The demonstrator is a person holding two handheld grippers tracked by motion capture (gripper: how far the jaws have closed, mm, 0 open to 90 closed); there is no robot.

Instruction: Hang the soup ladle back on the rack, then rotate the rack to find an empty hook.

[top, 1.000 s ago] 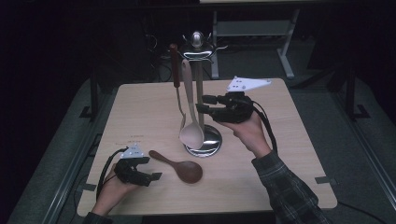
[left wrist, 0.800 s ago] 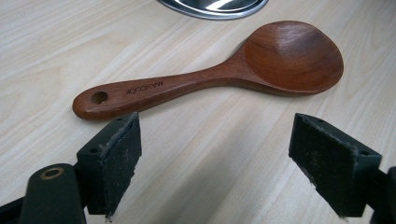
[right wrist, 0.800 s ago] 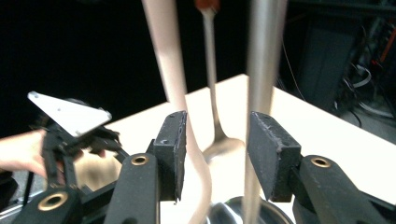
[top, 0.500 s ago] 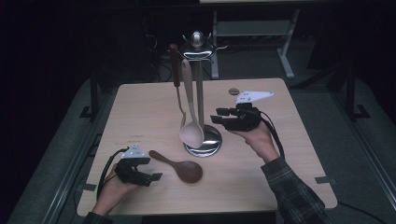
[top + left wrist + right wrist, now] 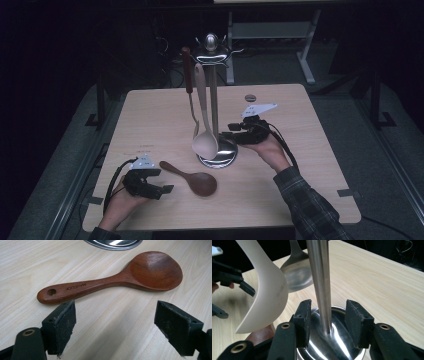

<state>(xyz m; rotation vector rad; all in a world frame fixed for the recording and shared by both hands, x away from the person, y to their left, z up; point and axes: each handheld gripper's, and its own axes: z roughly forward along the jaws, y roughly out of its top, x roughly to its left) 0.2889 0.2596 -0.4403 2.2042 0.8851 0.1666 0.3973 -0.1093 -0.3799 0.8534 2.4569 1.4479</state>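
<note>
A steel utensil stand rises from a round base at the table's middle. A beige ladle and a steel spoon with a dark red handle hang from it. My right gripper is low at the base; in the right gripper view its jaws stand on either side of the pole without touching it, and they have just been opening a little. A dark wooden spoon lies flat in front of the stand. My left gripper is open, just short of the spoon's handle.
The beige ladle's bowl hangs close to the left of my right jaws, with the steel spoon's bowl behind it. A small round disc lies at the far side of the table. Dark floor surrounds the table.
My right hand has come down from the height of the ladle's handle to the stand's base, its jaws now around the pole. The left hand and the wooden spoon have stayed put.
</note>
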